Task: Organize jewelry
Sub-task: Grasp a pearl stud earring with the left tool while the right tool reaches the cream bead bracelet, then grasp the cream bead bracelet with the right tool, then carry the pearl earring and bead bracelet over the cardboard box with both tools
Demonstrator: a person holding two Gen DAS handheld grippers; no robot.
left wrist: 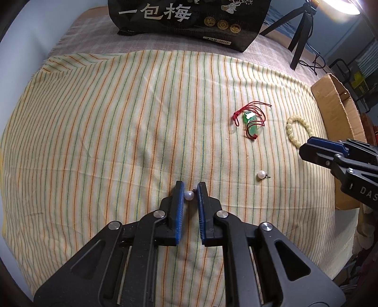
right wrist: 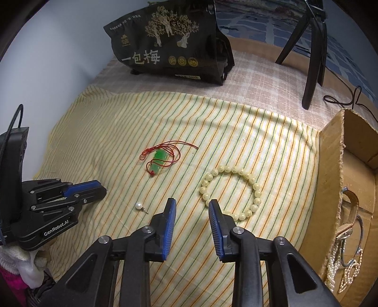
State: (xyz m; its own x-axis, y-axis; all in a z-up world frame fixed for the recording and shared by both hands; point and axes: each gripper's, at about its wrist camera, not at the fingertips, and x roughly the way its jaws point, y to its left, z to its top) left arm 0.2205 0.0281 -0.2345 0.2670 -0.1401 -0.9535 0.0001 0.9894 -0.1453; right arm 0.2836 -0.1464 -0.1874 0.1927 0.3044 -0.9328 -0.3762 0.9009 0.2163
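My left gripper (left wrist: 190, 189) points down at the striped cloth (left wrist: 118, 118) and is shut on a white pearl earring (left wrist: 189, 195), which sits between its blue pads at the tips. A second pearl earring (left wrist: 261, 174) (right wrist: 138, 205) lies loose to its right. Beyond that lies a green jade pendant on a red cord (left wrist: 250, 120) (right wrist: 158, 159). My right gripper (right wrist: 192, 205) stands open over the cloth. The near-left beads of a cream bead bracelet (right wrist: 257, 187) (left wrist: 288, 130) lie just inside its right fingertip, and the pads do not press on them.
An open cardboard box (right wrist: 330, 165) (left wrist: 335, 104) stands at the cloth's right edge, with pearl chains and bangles (right wrist: 347, 271) inside. A black printed bag (right wrist: 170, 47) (left wrist: 189, 21) and a black tripod (right wrist: 314, 59) stand at the back.
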